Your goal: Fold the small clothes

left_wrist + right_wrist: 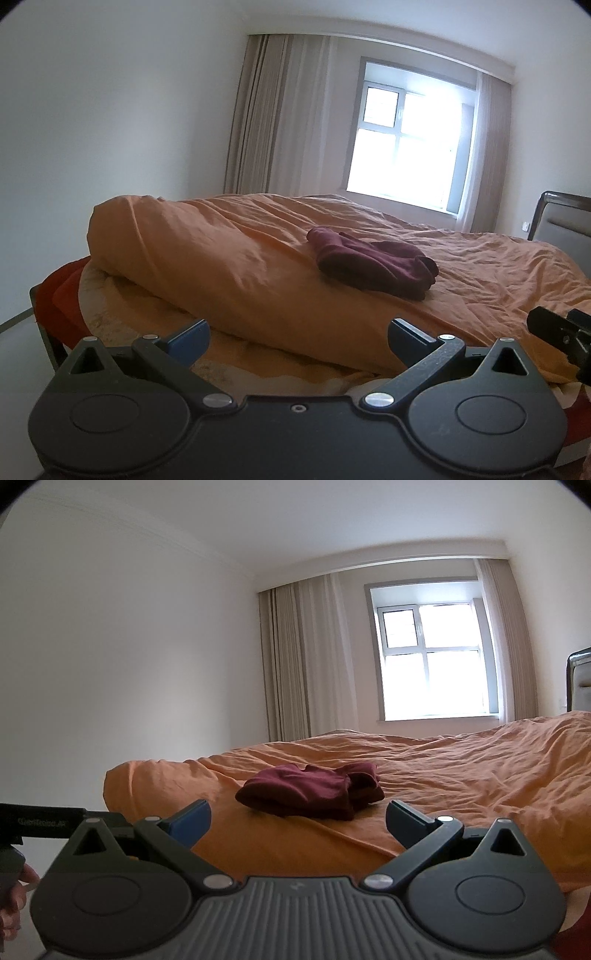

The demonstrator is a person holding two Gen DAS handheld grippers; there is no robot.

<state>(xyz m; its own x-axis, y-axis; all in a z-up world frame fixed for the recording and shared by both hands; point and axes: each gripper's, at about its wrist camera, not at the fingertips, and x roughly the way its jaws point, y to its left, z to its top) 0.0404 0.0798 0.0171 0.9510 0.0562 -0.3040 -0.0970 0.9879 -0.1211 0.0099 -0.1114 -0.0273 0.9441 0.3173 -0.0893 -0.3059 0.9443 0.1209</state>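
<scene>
Left gripper [297, 341]: jaws spread wide, nothing between them; blue pads [190, 341] face inward. It hovers level at the near edge of the bed, apart from the fabric. Right gripper [297, 821]: jaws likewise wide apart and empty, held just above the duvet [461, 775].

Ahead of the left gripper and a little to its right, the garment [369, 260], dark maroon, lies in a compact folded bundle on the duvet [221, 258]. From the right gripper it sits straight ahead, slightly left, near the fingertips but not touching them [312, 790].

Duvet is orange and wrinkled, bunched into a rolled ridge left of the garment. Part of the right gripper's body shows at the right margin of the left view [561, 332].

Beyond the bed: window [430, 664], bright, with pale curtains [295, 657] drawn aside. Headboard [561, 218] far right.
</scene>
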